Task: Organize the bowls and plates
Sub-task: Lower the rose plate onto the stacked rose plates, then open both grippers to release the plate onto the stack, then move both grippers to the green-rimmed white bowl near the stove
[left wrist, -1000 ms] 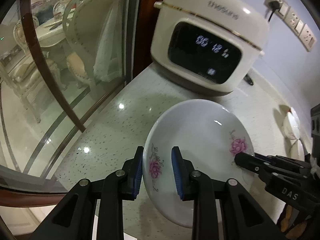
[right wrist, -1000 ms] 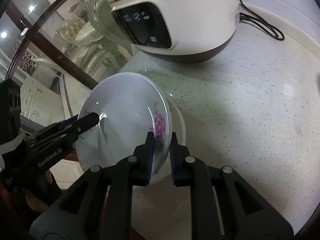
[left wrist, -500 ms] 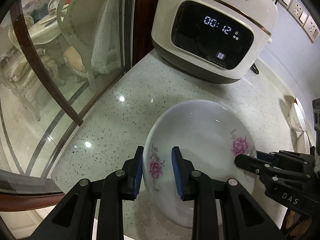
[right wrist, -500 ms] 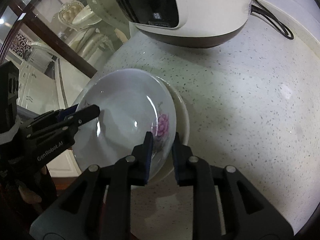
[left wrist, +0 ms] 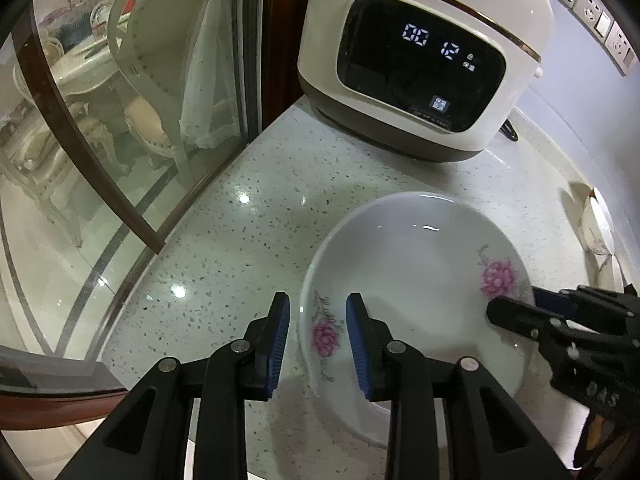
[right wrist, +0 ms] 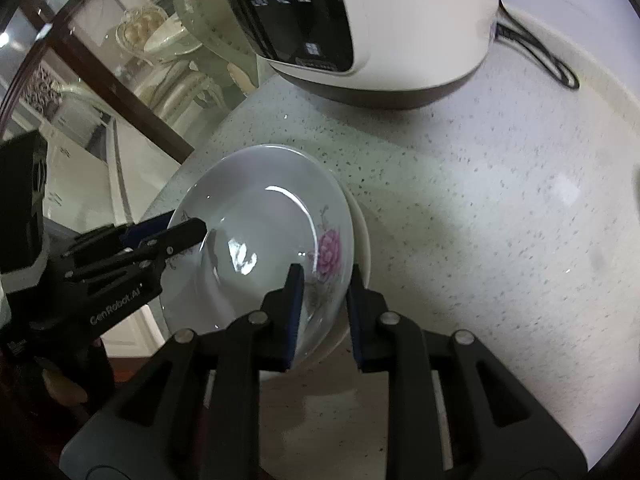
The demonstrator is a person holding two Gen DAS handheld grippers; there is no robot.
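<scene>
Our left gripper (left wrist: 318,338) has its jaws apart, astride the near-left rim of the plate (left wrist: 416,280); they have just been opening, and we see a gap on each side of the rim, so the pads no longer press on it. Our right gripper (right wrist: 323,304) straddles the opposite rim the same way. Its jaws have just been opening too, and they stand clear of the china.

The plate, with a pink flower at each side, now rests on a second white dish (right wrist: 362,232) whose edge peeks out beneath it on the right. This small stack sits on the speckled counter (right wrist: 480,200), close to the curved front edge by the glass partition (left wrist: 100,152), with the cooker (left wrist: 420,60) behind it toward the back.

We judge this placement done: the plate is down and released. What remains is to pull both grippers back without nudging the stack. More dishes (left wrist: 598,236) show at the right edge of the counter, so there is probably more to gather.
</scene>
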